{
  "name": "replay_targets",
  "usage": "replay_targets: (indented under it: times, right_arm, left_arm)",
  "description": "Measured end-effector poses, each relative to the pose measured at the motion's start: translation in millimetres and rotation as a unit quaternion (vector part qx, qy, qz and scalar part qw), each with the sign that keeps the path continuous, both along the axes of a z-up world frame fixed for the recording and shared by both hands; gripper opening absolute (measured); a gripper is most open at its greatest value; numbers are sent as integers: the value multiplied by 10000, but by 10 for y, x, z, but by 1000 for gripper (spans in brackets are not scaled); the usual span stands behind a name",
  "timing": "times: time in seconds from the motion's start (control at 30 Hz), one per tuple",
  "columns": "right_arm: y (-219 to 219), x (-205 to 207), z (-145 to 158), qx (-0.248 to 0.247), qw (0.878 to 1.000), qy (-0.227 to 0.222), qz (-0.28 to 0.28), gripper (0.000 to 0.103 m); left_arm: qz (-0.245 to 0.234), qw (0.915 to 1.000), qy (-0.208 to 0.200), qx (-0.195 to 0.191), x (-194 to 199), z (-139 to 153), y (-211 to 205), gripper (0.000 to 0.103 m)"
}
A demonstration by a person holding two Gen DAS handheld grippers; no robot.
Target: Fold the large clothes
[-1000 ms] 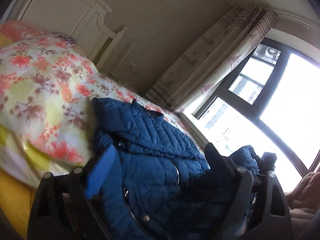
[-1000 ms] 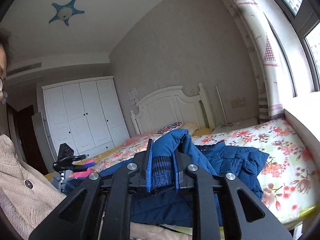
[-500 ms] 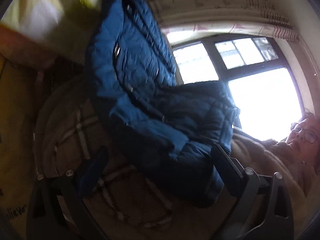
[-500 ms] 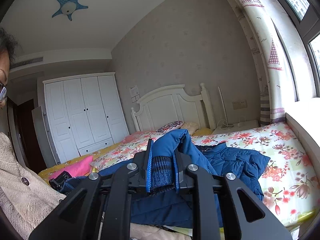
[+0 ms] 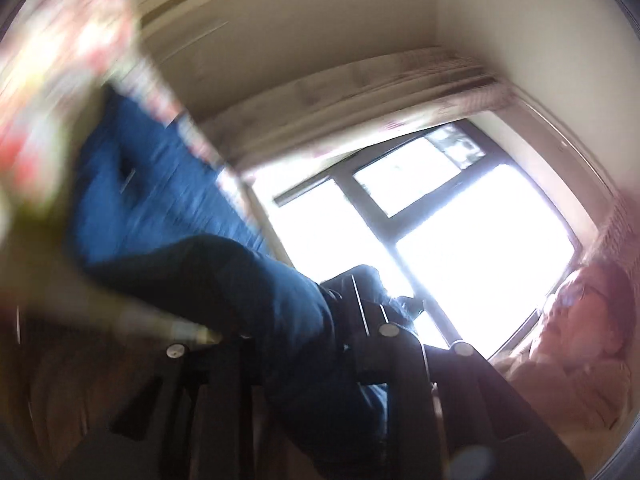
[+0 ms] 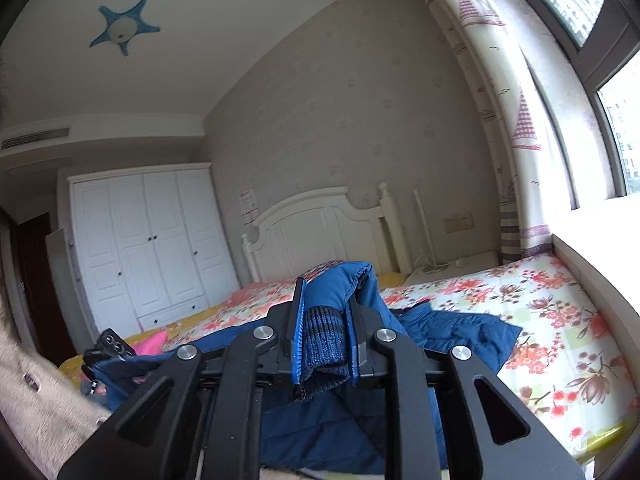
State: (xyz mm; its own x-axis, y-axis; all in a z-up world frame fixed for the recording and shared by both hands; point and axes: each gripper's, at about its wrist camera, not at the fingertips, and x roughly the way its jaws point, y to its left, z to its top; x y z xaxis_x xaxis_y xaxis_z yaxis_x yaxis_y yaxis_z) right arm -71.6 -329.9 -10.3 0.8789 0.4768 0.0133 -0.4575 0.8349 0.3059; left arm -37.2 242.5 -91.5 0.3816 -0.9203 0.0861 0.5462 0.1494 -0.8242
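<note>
Left wrist view badly motion-blurred. We make out our left tongs [image 5: 296, 344] with dark blue jacket [image 5: 160, 208] fabric passing between the two arms at about 6 o'clock; fingers seem drawn in against it, so we read them as clamped on the jacket, though blur limits certainty. Jacket runs up toward 10 o'clock, over the floral bedspread [image 5: 44, 80]. Bright window [image 5: 460, 240] at 3 o'clock.

Right wrist view sharp. Right tongs [image 6: 322, 344] nearly closed, pinching the jacket's ribbed knit cuff [image 6: 322, 344] between blue pads [image 6: 298, 332]. Sleeve arches up toward 12 o'clock; rest of the jacket lies on the bed [image 6: 552, 320], spreading toward 4 o'clock. White wardrobe [image 6: 148, 244] at 9 o'clock, headboard [image 6: 320, 228] behind.
</note>
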Motion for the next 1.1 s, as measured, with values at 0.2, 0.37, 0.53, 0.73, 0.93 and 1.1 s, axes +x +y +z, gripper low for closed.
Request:
replay_targets:
  times: [0.2, 0.37, 0.53, 0.73, 0.93, 1.1]
  right_arm:
    - [-266, 1051, 92, 71, 9947, 625, -817, 19]
    - [-443, 2108, -356, 109, 9727, 2114, -951, 43]
    - [-671, 2141, -642, 271, 9681, 2231, -1107, 76]
    - [-877, 2235, -763, -218, 9615, 2500, -1121, 76]
    - [-732, 2695, -851, -785, 9483, 2985, -739, 76]
    - [-612, 3062, -1009, -1134, 9312, 3422, -545, 76]
  left_arm:
    - [293, 9989, 359, 46, 1537, 556, -322, 27]
    - [1520, 9761, 1467, 512, 2817, 175, -206, 97]
    - [2012, 9566, 2098, 204, 3055, -212, 150, 100]
    - [2170, 9408, 1876, 1804, 3143, -157, 117, 100]
    - [1572, 9199, 1350, 3329, 3483, 75, -532, 100]
    - [1128, 8992, 1440, 3976, 3791, -9, -866, 99]
